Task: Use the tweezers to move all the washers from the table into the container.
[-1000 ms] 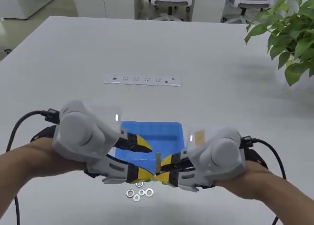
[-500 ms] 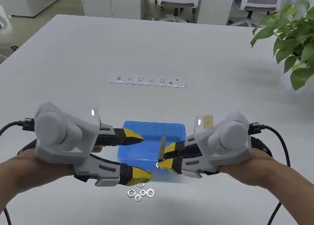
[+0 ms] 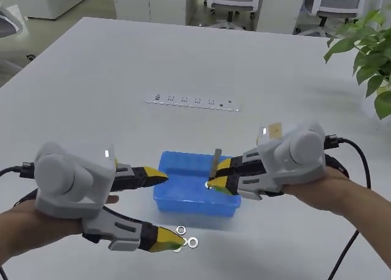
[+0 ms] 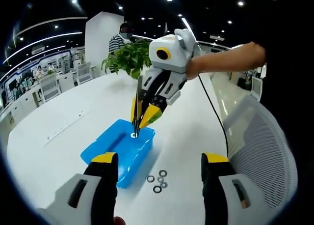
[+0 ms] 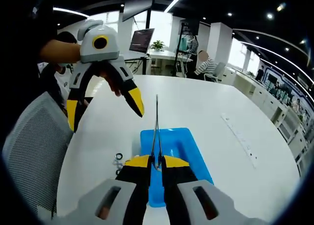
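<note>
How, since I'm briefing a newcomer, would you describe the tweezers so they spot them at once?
On the white table, find the blue container near the front edge. Over it the right claw is shut on the tweezers, tips down inside. They are a thin bare silver strip, unlike the yellow-tipped claw and the round washers.

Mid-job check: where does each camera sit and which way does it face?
Head view: on the headset, looking forward and down at the blue container; left gripper, right gripper and forearms show.
Left gripper view: on the left gripper, facing past its open jaws at the right gripper and its arm.
Right gripper view: on the right gripper, facing along the tweezers over the container toward the left gripper.
Shared: washers beside the container.
</note>
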A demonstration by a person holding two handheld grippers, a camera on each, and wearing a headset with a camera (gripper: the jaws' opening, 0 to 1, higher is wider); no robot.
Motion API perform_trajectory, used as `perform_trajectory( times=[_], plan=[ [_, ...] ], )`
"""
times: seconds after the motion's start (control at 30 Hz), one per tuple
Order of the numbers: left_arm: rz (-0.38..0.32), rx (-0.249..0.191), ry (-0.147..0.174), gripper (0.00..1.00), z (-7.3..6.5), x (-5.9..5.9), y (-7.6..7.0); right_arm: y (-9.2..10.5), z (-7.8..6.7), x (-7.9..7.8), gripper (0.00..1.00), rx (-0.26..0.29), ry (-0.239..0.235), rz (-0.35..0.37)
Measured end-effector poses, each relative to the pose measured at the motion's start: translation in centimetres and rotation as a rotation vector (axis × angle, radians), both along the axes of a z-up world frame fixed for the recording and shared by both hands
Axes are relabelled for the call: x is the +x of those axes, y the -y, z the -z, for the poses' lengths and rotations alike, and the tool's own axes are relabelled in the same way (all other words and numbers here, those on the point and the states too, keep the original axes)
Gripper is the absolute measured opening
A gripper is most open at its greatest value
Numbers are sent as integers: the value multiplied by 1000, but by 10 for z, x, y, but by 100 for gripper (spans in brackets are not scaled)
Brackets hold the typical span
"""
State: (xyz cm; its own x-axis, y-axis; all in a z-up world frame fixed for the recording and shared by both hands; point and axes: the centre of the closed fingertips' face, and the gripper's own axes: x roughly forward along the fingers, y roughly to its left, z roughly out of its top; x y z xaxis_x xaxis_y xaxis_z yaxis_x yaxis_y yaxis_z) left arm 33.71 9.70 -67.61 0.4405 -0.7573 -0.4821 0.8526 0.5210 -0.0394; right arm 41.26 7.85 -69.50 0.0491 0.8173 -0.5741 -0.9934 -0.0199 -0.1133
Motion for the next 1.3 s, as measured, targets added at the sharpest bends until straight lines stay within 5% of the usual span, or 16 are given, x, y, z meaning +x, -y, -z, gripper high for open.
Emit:
perform_trajectory(
  times=[0.63, 1.3],
  plan=[
    [-10, 2, -21, 92, 3, 6, -10, -12, 22, 27, 10, 23, -14, -7],
    [-22, -4, -30, 94, 3, 21, -16, -18, 54, 33, 10, -20, -47, -31]
  ],
)
